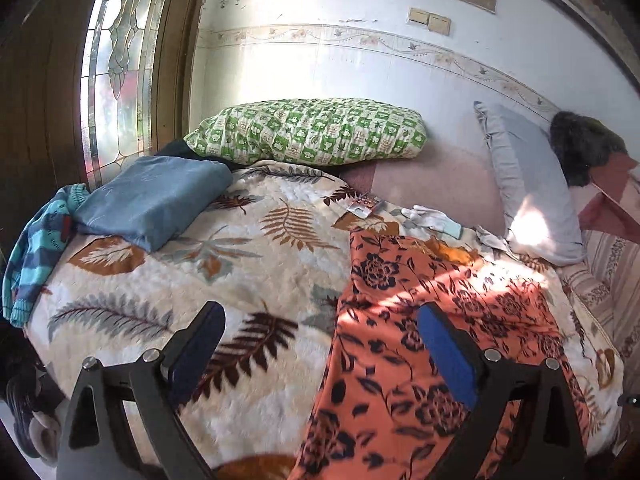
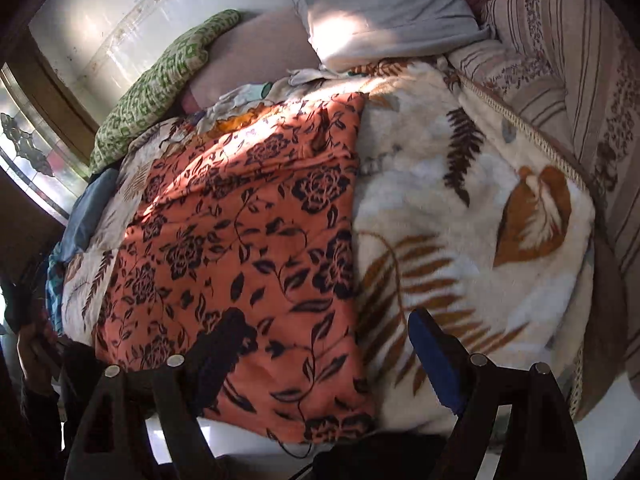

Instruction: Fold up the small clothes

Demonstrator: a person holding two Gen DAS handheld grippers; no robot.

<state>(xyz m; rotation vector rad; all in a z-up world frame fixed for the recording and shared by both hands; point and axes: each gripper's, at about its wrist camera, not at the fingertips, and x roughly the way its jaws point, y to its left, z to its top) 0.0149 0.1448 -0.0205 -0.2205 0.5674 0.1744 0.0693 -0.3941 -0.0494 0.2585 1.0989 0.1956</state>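
An orange garment with a dark flower print (image 1: pixel 420 340) (image 2: pixel 248 248) lies spread flat on the leaf-patterned blanket (image 1: pixel 240 264) (image 2: pixel 460 216), its near edge hanging over the bed's front. My left gripper (image 1: pixel 320 316) hovers above the garment's left edge, open, with nothing between its blue-padded fingers. My right gripper (image 2: pixel 324 328) hangs above the garment's near right part, open and holding nothing. A hand (image 2: pixel 32 356) shows at the left edge of the right wrist view.
A folded blue cloth (image 1: pixel 152 200) and a striped teal knit (image 1: pixel 36 252) lie at the bed's left. A green checked pillow (image 1: pixel 312 132) and a grey pillow (image 1: pixel 528 188) rest by the wall. A white glove (image 1: pixel 432 220) and small card (image 1: pixel 364 206) lie beyond the garment.
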